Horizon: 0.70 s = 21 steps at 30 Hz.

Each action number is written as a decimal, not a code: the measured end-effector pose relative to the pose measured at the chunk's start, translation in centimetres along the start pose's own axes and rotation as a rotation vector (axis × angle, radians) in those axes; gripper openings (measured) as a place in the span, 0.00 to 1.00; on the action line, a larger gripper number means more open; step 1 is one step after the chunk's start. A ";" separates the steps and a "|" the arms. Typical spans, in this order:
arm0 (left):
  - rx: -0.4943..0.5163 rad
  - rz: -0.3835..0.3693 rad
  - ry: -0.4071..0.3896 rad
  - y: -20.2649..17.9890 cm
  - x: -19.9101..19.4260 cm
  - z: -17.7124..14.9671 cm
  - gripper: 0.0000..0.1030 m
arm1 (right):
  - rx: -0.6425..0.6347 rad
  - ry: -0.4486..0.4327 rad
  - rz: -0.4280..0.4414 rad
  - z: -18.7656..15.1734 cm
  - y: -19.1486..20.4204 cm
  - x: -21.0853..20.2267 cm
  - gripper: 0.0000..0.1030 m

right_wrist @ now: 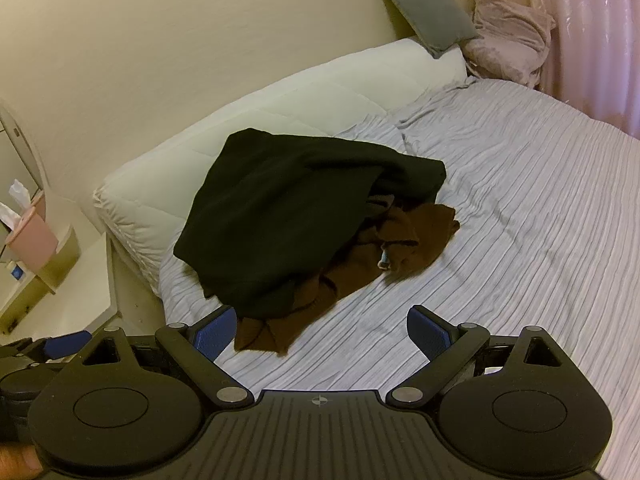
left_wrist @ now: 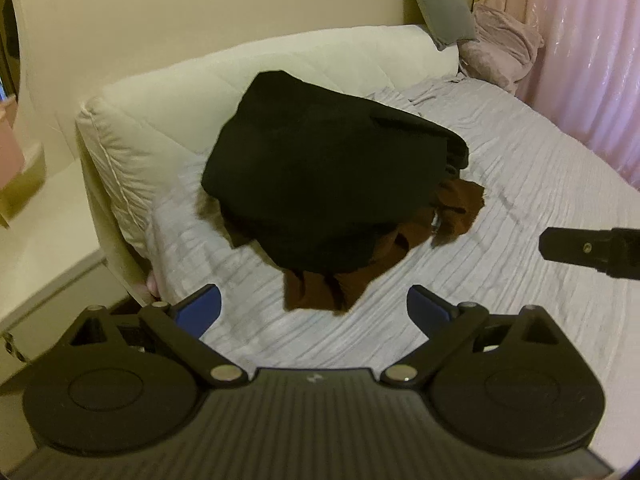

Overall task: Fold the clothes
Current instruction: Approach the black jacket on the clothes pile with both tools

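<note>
Both grippers were held above the near part of the bed (left_wrist: 540, 200), short of the clothes. The left gripper (left_wrist: 314, 312) was seen with its blue-padded fingers (left_wrist: 204, 306) spread wide and nothing between them; the right gripper (right_wrist: 320, 330) was likewise fully spread and empty.

The clothes lay heaped near the headboard side, against the white quilted cushion (left_wrist: 168, 104). A black garment (left_wrist: 320, 168) was draped over a brown garment (left_wrist: 320, 292), whose edges stuck out at the near and right sides. Neither had been laid flat; folding was judged not yet begun.

For the step in hand, it was judged best that the black garment be taken first, pinched at two well-separated points on one edge, lifted clear of the brown one and spread on open sheet. A single layer should be caught, not the whole heap.

The black fabric appeared thick and matte, holding soft rounded folds. The brown fabric appeared thinner, creased into sharp pleats. The sheet was pale, with fine ribbed stripes. A small bluish item within the heap could not be identified.
</note>
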<state>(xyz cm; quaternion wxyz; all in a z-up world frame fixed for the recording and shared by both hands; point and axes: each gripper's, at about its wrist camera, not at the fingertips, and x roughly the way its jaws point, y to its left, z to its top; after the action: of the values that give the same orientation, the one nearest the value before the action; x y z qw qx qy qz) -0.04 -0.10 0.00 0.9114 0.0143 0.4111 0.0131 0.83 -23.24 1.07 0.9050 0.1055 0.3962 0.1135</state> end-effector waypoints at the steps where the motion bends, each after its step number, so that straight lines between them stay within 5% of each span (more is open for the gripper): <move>1: 0.009 0.006 -0.006 -0.2 -0.1 -0.1 0.95 | -0.002 0.003 -0.004 0.0 0.0 0.0 0.92; 5: 0.021 0.019 -0.065 -1.7 -1.2 -1.6 0.95 | 0.002 0.003 -0.004 0.0 0.1 -0.2 0.92; 11: -0.033 -0.061 0.006 0.4 -0.1 -0.8 0.95 | 0.005 0.001 -0.005 -0.3 0.0 0.1 0.92; 21: -0.037 -0.067 0.011 0.8 -0.1 -1.1 0.95 | 0.002 0.005 -0.004 -0.6 0.4 0.2 0.92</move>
<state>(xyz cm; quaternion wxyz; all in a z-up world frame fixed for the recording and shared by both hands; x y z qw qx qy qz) -0.93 0.68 -0.64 0.9091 -0.0165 0.4160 -0.0096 0.46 -22.75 0.63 0.9041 0.1054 0.3988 0.1113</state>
